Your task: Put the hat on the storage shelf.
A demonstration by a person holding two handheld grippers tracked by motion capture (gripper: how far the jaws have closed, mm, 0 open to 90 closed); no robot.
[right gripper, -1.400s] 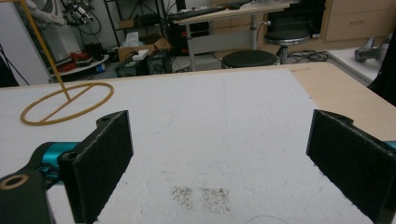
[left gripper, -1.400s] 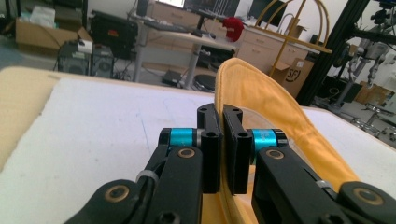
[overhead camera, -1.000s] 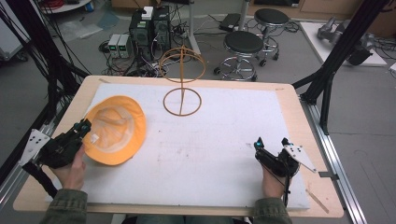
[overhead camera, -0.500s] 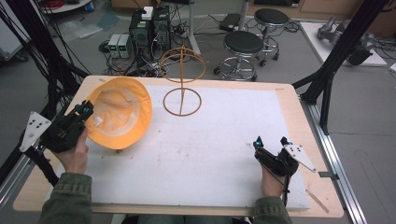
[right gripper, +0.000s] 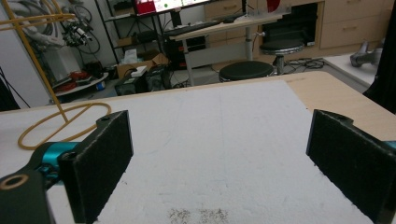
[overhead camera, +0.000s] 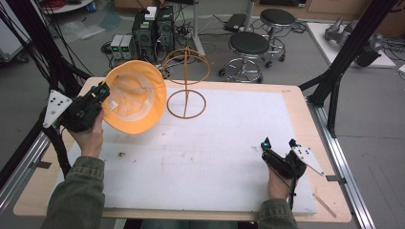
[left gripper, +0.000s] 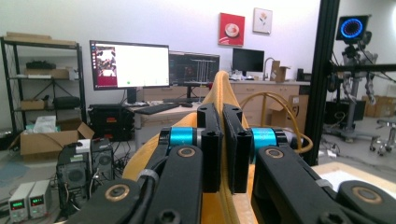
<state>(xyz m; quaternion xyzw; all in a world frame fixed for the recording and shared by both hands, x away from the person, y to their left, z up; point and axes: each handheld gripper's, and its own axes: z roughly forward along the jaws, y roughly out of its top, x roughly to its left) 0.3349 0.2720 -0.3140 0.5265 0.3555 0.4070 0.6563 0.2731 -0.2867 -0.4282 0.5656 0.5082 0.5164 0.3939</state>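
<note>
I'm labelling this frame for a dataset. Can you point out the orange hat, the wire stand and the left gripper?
orange hat (overhead camera: 138, 93): high view, inside of the crown.
wire stand (overhead camera: 186, 104): high view, its upright rod above the base ring.
left gripper (overhead camera: 101, 88): high view, fingers clamped on the brim.

No legible text is showing up anywhere. In the left gripper view, the monitor (left gripper: 129, 65) at ten o'clock is displaying a page too blurred to read, and the small meters (left gripper: 27, 206) at eight o'clock are glowing with green digits that I cannot make out.
</note>
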